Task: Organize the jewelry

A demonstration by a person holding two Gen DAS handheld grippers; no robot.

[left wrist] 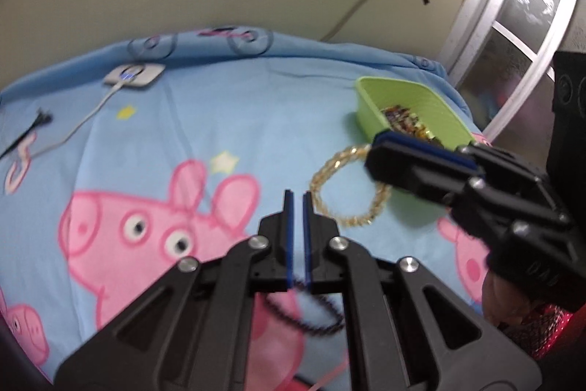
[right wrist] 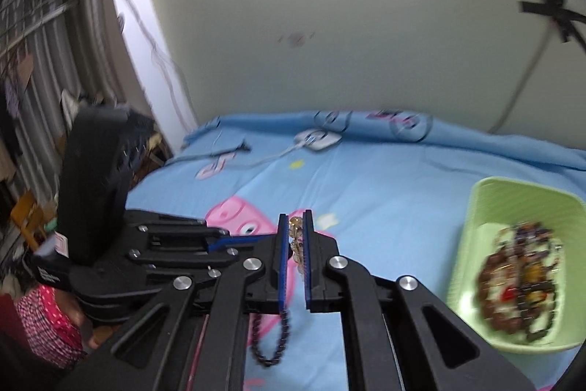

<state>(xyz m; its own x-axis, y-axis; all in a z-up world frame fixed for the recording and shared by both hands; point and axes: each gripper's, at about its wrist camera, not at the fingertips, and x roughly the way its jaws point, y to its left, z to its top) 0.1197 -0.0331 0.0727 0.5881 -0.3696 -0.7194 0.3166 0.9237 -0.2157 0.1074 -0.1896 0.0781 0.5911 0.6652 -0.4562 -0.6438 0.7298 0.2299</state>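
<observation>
A gold bead bracelet [left wrist: 346, 187] hangs in the air over the blue bedsheet, held by my right gripper [left wrist: 377, 141]. In the right wrist view its amber beads [right wrist: 296, 239] sit pinched between my right gripper's [right wrist: 295, 220] blue pads. My left gripper [left wrist: 297, 195] is shut on a dark bead bracelet [left wrist: 311, 312], which hangs looped below its fingers and also shows in the right wrist view [right wrist: 273, 341]. A green tray [left wrist: 414, 112] with several bead bracelets inside stands at the right, seen closer in the right wrist view [right wrist: 512, 207].
A white charger puck with its cable [left wrist: 133, 74] and a black hair clip [left wrist: 31, 131] lie at the far left of the bed. A wall runs behind the bed. A window frame [left wrist: 512, 24] and a dark speaker stand to the right.
</observation>
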